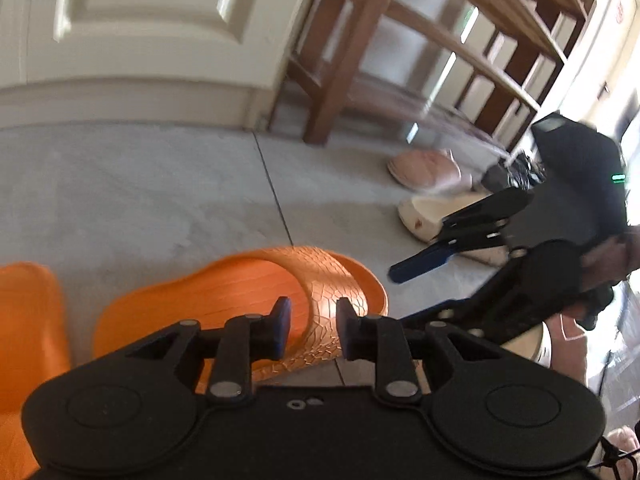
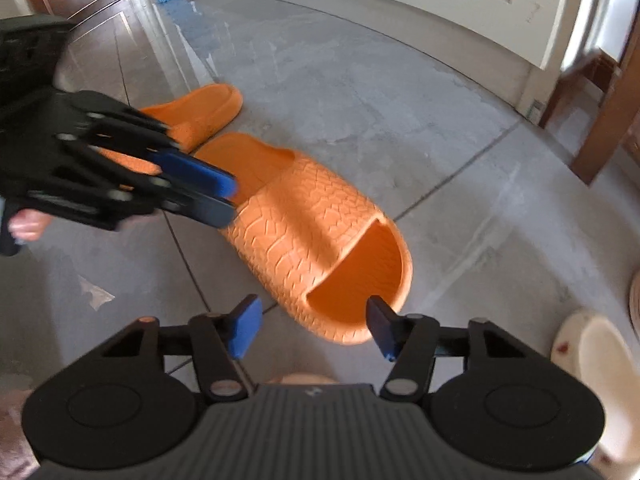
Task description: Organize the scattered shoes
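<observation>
The grey tiled floor fills most of both views, crossed by thin grout lines. A cream panelled door stands at its far edge, and beside the door rises a brown wooden shoe rack with open slatted shelves.

On the floor lies an orange slide sandal with a cracked-scale pattern on its wide strap. A second orange slide sandal lies just beyond it, near its heel end. By the foot of the rack sit a pink slipper and, closer, a cream shoe with a small red mark on its toe.

The left gripper is down at the nearer sandal. Its blue-padded fingers stand on either side of the strap's outer edge, with a gap between each pad and the strap as far as the left wrist view shows; whether they already touch it I cannot tell. The right wrist view shows the same gripper side-on, its tips at the strap by the heel side.

The right gripper hovers just short of the sandal's open toe end, its fingers spread wide and holding nothing. A hand grips the left gripper's handle.
</observation>
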### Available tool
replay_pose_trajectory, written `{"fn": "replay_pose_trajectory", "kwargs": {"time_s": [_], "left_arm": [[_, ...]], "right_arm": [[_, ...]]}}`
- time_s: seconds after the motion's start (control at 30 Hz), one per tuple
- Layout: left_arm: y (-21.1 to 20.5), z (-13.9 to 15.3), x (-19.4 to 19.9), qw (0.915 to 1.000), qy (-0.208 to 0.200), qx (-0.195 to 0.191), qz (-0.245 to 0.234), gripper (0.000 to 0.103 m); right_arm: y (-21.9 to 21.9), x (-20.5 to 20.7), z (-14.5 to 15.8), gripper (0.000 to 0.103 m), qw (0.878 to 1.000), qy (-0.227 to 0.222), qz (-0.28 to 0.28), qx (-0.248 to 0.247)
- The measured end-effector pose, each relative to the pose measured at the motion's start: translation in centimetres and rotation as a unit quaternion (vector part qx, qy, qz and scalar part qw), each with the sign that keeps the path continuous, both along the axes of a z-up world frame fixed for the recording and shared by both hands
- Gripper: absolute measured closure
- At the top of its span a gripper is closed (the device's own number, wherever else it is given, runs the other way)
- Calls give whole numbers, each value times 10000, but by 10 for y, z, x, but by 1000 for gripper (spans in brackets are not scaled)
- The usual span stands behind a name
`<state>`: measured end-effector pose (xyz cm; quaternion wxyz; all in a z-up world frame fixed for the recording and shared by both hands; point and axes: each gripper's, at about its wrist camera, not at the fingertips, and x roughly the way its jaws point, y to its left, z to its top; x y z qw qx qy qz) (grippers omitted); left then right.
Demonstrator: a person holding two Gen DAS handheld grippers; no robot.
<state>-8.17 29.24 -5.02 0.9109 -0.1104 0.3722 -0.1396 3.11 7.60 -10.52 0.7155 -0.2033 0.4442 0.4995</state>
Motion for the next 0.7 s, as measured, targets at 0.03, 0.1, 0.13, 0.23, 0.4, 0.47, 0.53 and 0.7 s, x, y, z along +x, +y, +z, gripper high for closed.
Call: {"fn": "replay_pose_trajectory", "kwargs": {"time_s": [0.03, 0.1, 0.13, 0.23, 0.4, 0.47, 0.53, 0.7], "left_arm": [[1, 2, -7, 9999, -41, -33, 133, 79], [3, 6, -20, 9991, -121, -97, 396, 79], [5, 6, -23, 9987, -110, -106, 494, 79], [12, 6, -34, 9968, -78, -133, 789, 79], [23, 6, -51, 9916, -25, -178, 1278, 79], [28, 7, -59, 9890, -10, -183, 1467, 79], [36, 9, -71, 9851, 7, -188, 1708, 79], [48, 14, -99, 9743, 39, -156, 2249, 79]], "right_arm": [[2, 0, -1, 42, 10000, 15, 58, 1], [9, 0, -7, 44, 9998, -4, 197, -71], [13, 1, -11, 44, 9996, -16, 271, -111], [22, 3, -23, 57, 9992, 28, 280, -290], [30, -6, -22, 79, 9988, 189, 453, -83], [37, -17, -22, 81, 9977, 296, 611, -53], [43, -26, -22, 82, 9967, 445, 682, -11], [76, -57, -20, 81, 9949, 550, 844, 100]]}}
